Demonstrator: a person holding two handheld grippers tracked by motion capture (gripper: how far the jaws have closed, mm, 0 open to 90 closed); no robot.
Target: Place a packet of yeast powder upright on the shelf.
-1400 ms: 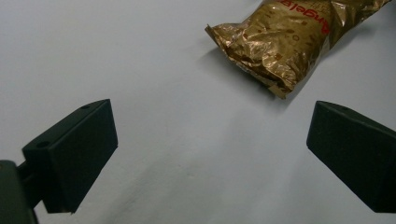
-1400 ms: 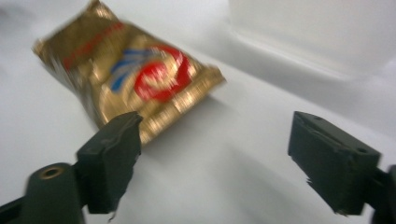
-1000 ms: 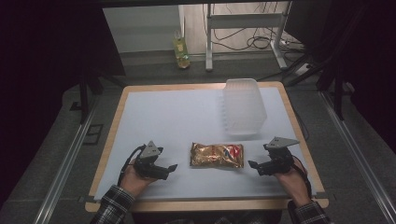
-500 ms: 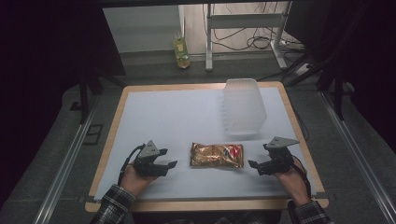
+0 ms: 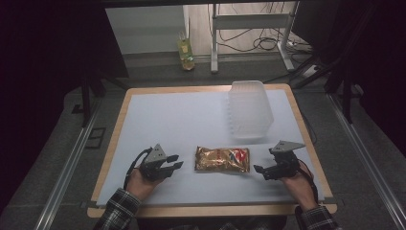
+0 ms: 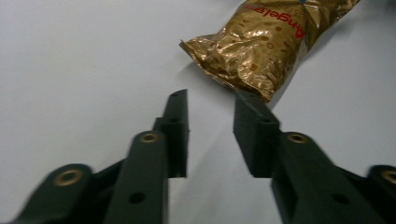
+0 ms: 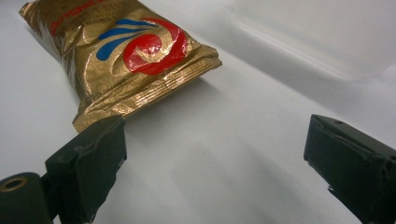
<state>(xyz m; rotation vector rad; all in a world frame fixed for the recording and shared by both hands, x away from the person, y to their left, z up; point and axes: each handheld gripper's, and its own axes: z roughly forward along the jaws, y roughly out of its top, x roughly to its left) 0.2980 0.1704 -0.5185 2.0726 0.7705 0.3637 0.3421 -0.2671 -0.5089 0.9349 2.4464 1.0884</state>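
Now I'm holding the left gripper [image 5: 173, 166] and right gripper [image 5: 261, 170] open, empty, flanking a crinkly gold foil bag [image 5: 222, 159] at three and nine o'clock.

My left gripper [image 5: 175, 163] and right gripper [image 5: 259, 170] are black with brass-ringed screw holes, grey three-cornered plates and trailing black cables; my sleeves [image 5: 117, 211] are plaid.

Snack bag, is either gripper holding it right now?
No, the snack bag lies flat on the table between both open grippers.
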